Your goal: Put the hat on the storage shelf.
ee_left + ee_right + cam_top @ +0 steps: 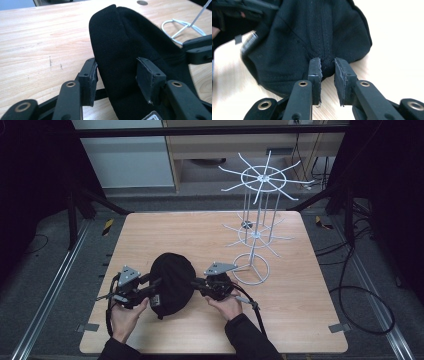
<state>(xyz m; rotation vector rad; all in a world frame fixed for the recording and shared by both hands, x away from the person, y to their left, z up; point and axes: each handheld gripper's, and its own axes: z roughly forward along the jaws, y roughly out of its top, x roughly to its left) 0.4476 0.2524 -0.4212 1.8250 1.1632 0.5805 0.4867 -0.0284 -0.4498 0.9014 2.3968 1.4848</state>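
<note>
Black cap (172,282) between both tools

wire rack (256,220) blocks far right, table (150,235) left open

I'm working in what looks like a lab recording bay: a lone wooden table (280,320) stands on grey carpet, flanked by metal floor rails (47,295), black tripod legs (75,215), loose cables (360,295) and hazard-striped tape marks (107,226), with darkness on both sides.
</note>
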